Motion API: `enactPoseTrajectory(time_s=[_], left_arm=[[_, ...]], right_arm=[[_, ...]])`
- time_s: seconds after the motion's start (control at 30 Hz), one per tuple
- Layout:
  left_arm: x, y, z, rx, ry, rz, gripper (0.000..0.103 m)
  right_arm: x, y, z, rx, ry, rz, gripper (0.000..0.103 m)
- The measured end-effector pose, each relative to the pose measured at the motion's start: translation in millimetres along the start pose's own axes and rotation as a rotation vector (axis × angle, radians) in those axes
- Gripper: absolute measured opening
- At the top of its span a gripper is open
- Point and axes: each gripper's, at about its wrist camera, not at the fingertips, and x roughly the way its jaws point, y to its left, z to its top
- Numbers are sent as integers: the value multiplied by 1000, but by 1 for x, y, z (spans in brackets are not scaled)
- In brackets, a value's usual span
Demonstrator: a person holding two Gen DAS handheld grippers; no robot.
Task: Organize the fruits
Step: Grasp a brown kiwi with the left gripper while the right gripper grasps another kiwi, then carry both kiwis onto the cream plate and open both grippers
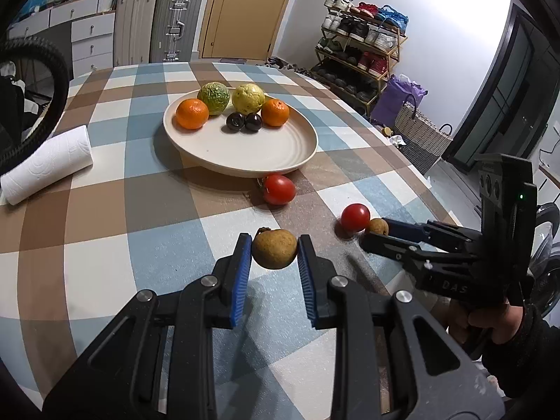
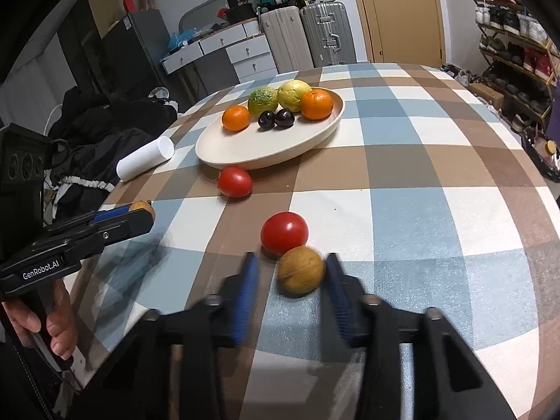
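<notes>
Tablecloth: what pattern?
The tablecloth is checked in brown, pale blue and cream; the right wrist view shows it best.

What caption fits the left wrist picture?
Left hand-held gripper clamps a brown fruit; two tomatoes wait beside the plate.

The left gripper [image 1: 274, 250] pinches a small round brown fruit [image 1: 274, 248] between blue-padded fingers [image 1: 242, 273], a round cream plate [image 1: 241, 143] of fruit (oranges, dark plums) ahead, two glossy red tomatoes [image 1: 279, 189] between and rightward.
</notes>
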Motion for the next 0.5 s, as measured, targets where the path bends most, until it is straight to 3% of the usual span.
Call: enactPoseTrajectory(time_s=[0.03,0.5], left_arm=[[0,0,1,2,0,4,24],[8,-3,23,1,-14,19,24]], right_arm=[[1,-1,0,6,2,-1,28],[-24,-5,5,-12,-115,69,27]])
